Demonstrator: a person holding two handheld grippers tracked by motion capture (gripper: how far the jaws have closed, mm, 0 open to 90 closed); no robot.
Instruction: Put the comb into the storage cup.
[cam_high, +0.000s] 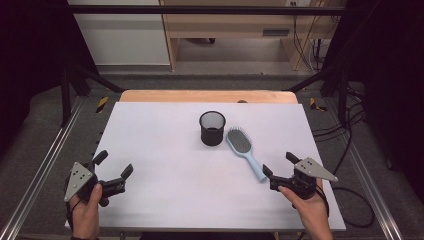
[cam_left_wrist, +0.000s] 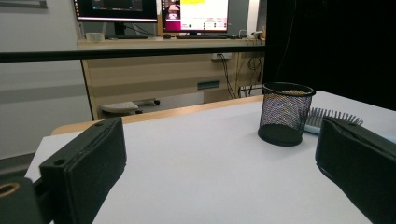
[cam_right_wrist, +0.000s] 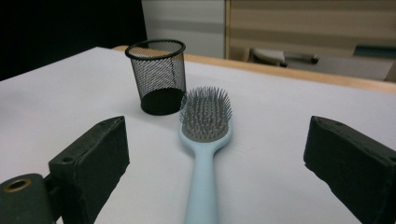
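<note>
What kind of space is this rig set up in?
Most likely a lab or office set up for data recording. A white work table sits inside a black metal frame, loose cables run along the floor, and lit monitors stand on a wooden desk behind it.

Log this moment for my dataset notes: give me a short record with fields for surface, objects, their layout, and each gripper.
surface: white table top
objects: black mesh cup; light blue hairbrush
cup: upright, near the table's middle, looks empty
hairbrush: lies flat, bristles up, head next to the cup, handle toward the right gripper
left gripper: jaws open, holds nothing, at the near left of the table
right gripper: jaws open, lined up with the brush handle, which lies between them in the right gripper view; not gripping it
</note>
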